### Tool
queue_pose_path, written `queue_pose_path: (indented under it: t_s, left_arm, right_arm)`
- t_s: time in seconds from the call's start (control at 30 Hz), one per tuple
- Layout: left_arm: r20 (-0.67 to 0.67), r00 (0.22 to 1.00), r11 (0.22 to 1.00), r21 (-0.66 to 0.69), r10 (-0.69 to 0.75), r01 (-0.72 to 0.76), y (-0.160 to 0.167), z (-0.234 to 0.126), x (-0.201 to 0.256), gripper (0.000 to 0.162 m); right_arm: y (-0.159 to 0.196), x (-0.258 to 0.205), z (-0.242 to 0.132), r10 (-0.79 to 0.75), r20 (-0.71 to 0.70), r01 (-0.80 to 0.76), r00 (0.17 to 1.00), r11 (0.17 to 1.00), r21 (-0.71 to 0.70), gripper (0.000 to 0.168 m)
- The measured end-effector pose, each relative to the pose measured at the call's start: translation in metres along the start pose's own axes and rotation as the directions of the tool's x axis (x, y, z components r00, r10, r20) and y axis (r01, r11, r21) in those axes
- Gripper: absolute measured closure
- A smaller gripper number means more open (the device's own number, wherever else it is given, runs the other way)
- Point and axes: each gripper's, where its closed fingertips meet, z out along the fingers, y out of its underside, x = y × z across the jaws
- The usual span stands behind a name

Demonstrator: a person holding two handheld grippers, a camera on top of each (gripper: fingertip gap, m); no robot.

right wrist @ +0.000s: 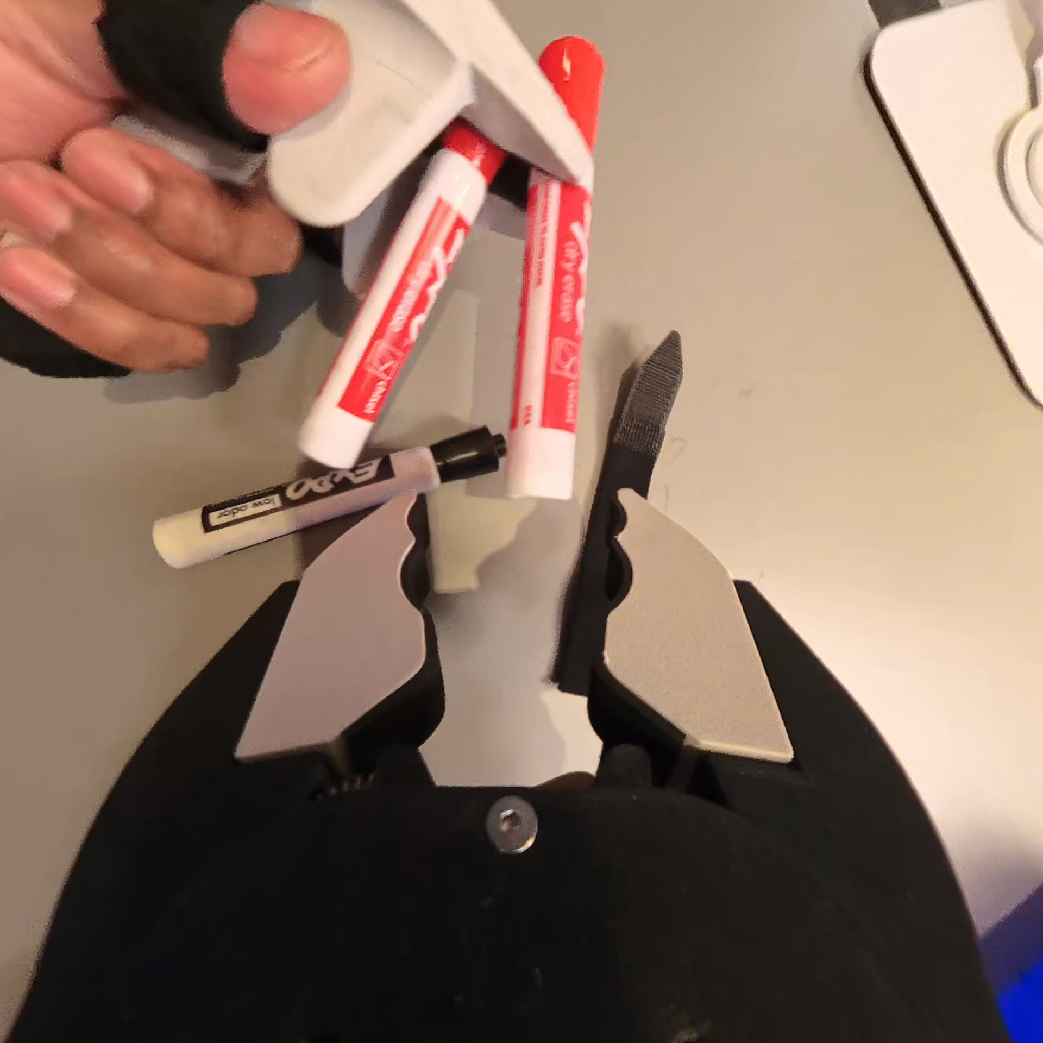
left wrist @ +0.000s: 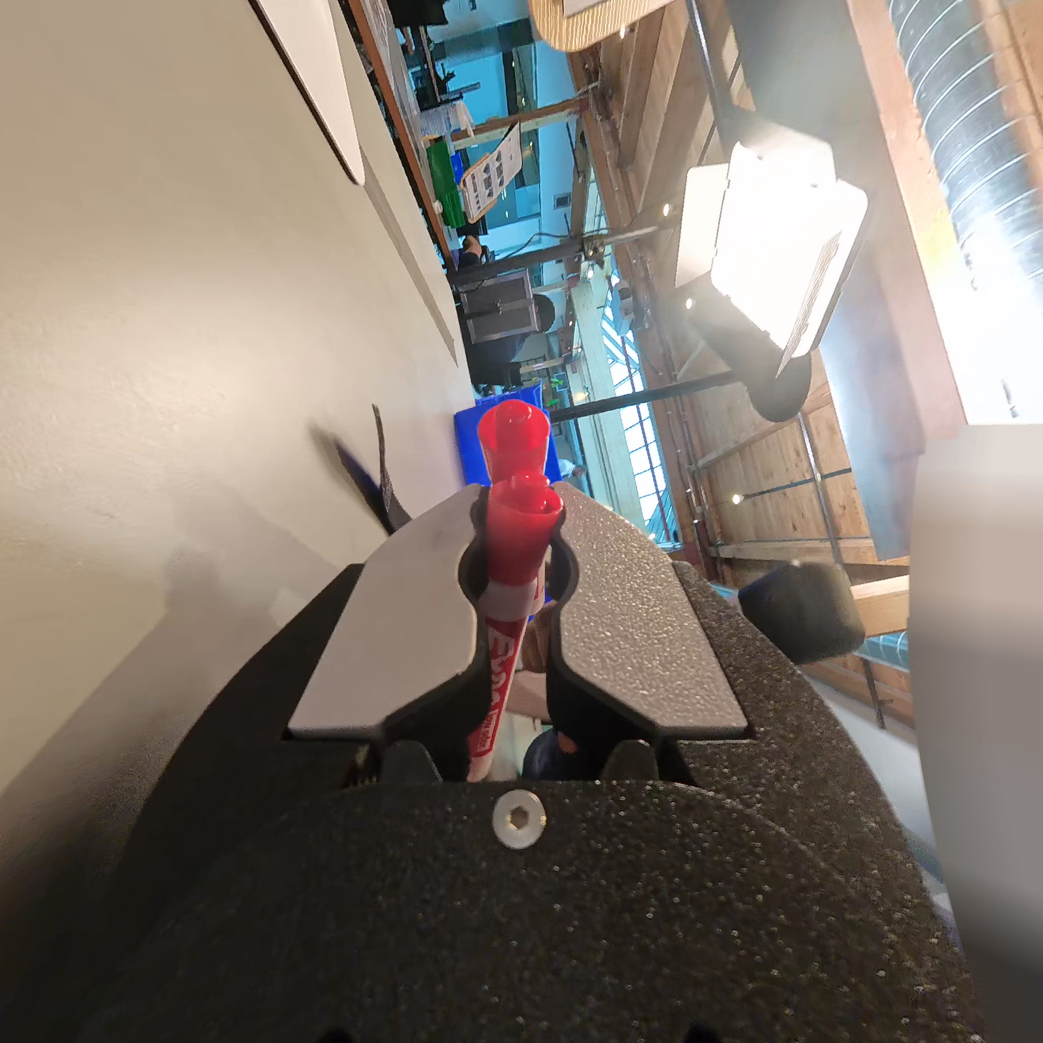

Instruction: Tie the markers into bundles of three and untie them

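Three markers show in all: two red dry-erase markers and one black dry-erase marker. There is one black hook-and-loop strap and two grippers.

The left gripper is clamped on both red markers at their caps. In its own wrist view the nearer red marker runs lengthwise between the fingers with its cap end pointing away from the camera, and the second red marker pokes out just beyond it, cap end also pointing away. From the right wrist view the same pair hangs off the table, caps up in the far gripper, white tail ends pointing down toward the camera and splayed apart like a narrow V (the left one leans more than the right).

The black marker lies flat on the table, long axis running from lower left to upper right, its black cap toward the upper right, just under the tail of the leaning red marker.

The right gripper is spread wide and clasps nothing. The strap rests along the inner face of its right finger, its tapered tip pointing away from the camera.

A person's hand holds the left gripper.
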Motion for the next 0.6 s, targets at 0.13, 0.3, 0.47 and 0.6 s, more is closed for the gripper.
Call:
queue_pose_path:
  t_s: [0.13, 0.3, 0.47, 0.6]
  left_arm:
    - [-0.036, 0.998, 0.998, 0.044, -0.042, 0.043, -0.012, -0.004, 0.005, 0.145]
    - [-0.059, 0.995, 0.995, 0.056, -0.082, 0.086, -0.015, -0.006, 0.006, 0.145]
    - [-0.063, 0.995, 0.995, 0.060, -0.081, 0.085, -0.015, -0.006, 0.006, 0.145]
    - [-0.046, 0.998, 0.997, 0.055, -0.049, 0.051, -0.015, -0.006, 0.005, 0.145]
  right_arm:
    - [-0.004, -0.009, 0.006, -0.090, -0.019, 0.090, 0.996, 0.996, 0.001, 0.094]
    - [-0.016, -0.010, 0.011, -0.090, -0.068, 0.094, 0.994, 0.994, 0.058, 0.085]
    - [-0.023, -0.011, 0.012, -0.086, -0.094, 0.094, 0.992, 0.992, 0.086, 0.081]
    - [-0.024, -0.005, 0.009, -0.049, -0.108, 0.060, 0.993, 0.993, 0.106, 0.083]
